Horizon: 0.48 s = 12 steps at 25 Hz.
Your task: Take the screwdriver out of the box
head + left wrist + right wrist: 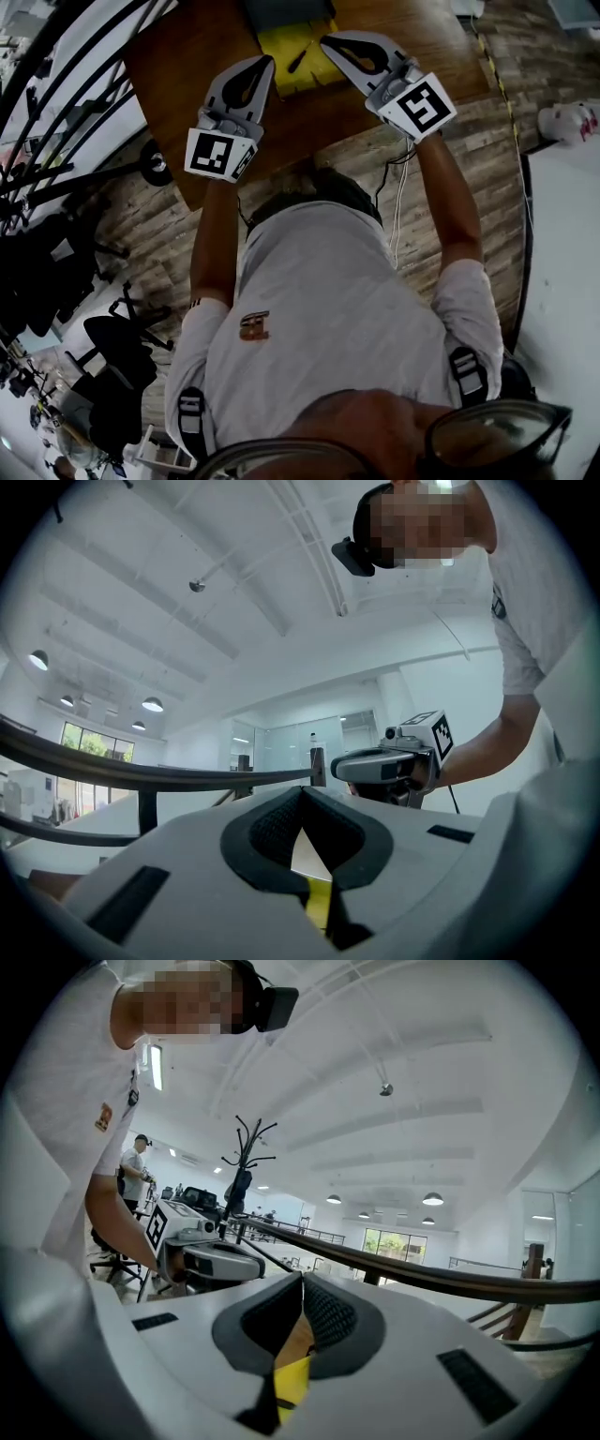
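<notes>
A yellow box (281, 47) lies open on the brown wooden table (187, 56) at the top of the head view. Inside it, a small black screwdriver (296, 61) lies slanted. My left gripper (268, 60) points at the box's left edge with its jaws closed tip to tip and nothing between them. My right gripper (323, 41) is shut and empty too, at the box's right edge. In the left gripper view the left gripper (302, 789) has its tips touching, with yellow showing below. The right gripper view shows the right gripper (302, 1277) the same way.
A dark grey thing (286, 11) sits behind the box. A cable (398, 197) hangs off the table's near edge over the wood floor. Black chairs and stands (56, 253) crowd the left, and a white surface (562, 281) is at the right. A coat rack (246, 1162) and a bystander (136, 1171) stand far off.
</notes>
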Motion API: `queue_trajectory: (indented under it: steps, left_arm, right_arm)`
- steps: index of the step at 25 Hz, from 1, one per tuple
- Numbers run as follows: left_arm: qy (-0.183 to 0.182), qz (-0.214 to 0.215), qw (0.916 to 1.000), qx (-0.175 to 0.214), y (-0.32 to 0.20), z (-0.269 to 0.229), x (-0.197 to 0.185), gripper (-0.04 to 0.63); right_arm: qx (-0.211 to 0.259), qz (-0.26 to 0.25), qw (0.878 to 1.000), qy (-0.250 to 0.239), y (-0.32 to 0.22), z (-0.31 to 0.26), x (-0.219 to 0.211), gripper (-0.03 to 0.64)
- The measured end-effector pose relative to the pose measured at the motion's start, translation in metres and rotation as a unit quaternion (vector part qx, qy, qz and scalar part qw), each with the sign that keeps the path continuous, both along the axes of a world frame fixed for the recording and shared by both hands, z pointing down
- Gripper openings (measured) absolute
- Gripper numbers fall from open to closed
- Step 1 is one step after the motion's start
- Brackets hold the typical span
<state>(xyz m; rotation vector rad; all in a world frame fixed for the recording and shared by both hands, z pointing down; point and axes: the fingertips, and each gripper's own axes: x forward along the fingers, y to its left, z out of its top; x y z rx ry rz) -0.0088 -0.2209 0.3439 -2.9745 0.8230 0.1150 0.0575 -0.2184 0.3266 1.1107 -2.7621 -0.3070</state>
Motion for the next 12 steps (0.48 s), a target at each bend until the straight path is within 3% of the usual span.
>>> queue_trajectory:
  steps: [12]
  left_arm:
    - [-0.011, -0.067, 0.9977, -0.004, -0.042, 0.02, 0.059, 0.017]
  right_arm:
    - [-0.026, -0.112, 0.987, 0.113, -0.048, 0.051, 0.044, 0.034]
